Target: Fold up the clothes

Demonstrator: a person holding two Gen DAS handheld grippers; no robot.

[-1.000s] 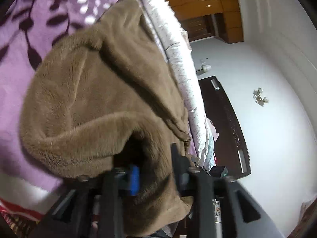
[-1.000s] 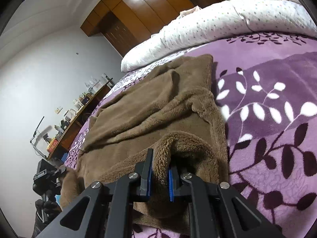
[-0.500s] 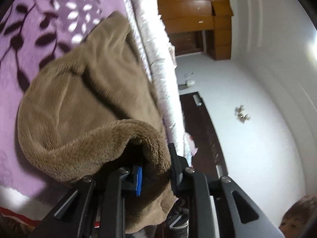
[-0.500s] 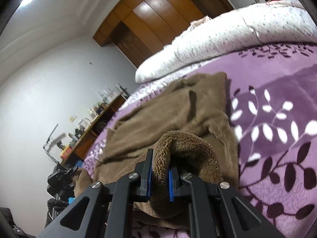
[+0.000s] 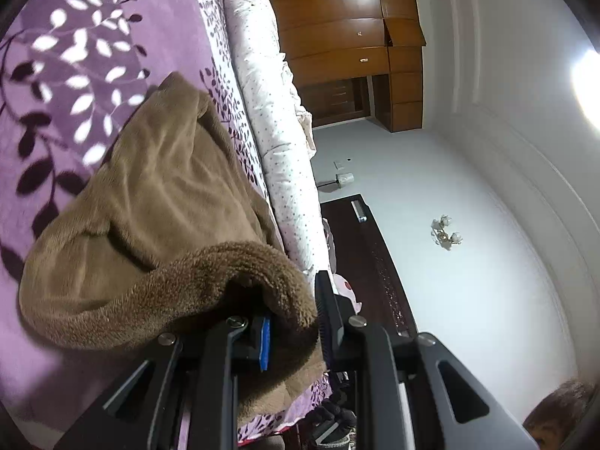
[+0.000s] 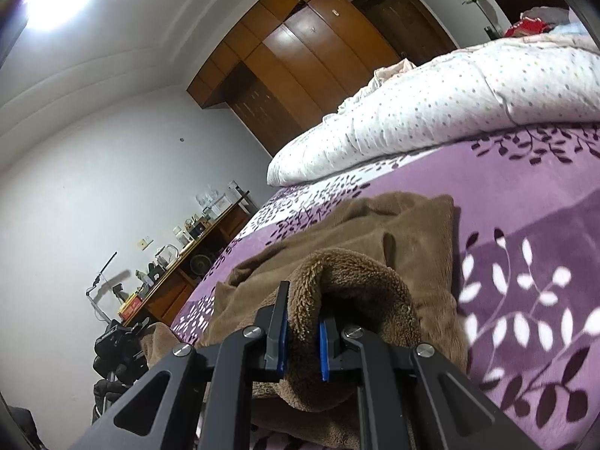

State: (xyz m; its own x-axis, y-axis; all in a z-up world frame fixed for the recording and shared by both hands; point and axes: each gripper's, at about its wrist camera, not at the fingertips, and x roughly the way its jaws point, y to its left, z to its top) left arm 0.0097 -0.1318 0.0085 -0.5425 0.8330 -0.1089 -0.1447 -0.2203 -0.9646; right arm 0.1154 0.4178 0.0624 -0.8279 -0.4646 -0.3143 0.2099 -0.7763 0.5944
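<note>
The thick, soft brown fleece garment [image 5: 161,202], probably heavy and limp, is clamped at its rolled hem by the left gripper [image 5: 292,322] and right gripper [image 6: 302,333]

1. A brown fleece garment [image 5: 157,202] is lying spread on the purple leaf-patterned bedspread [image 5: 67,60], its plush surface creased into soft ridges.
2. Its near edge is curling up into a thick, fuzzy roll [image 6: 352,273], lifting off the flatter part behind it.
3. The far end [image 6: 420,217] is lying flat, reaching toward the white dotted duvet [image 6: 450,112] without touching it.
</note>
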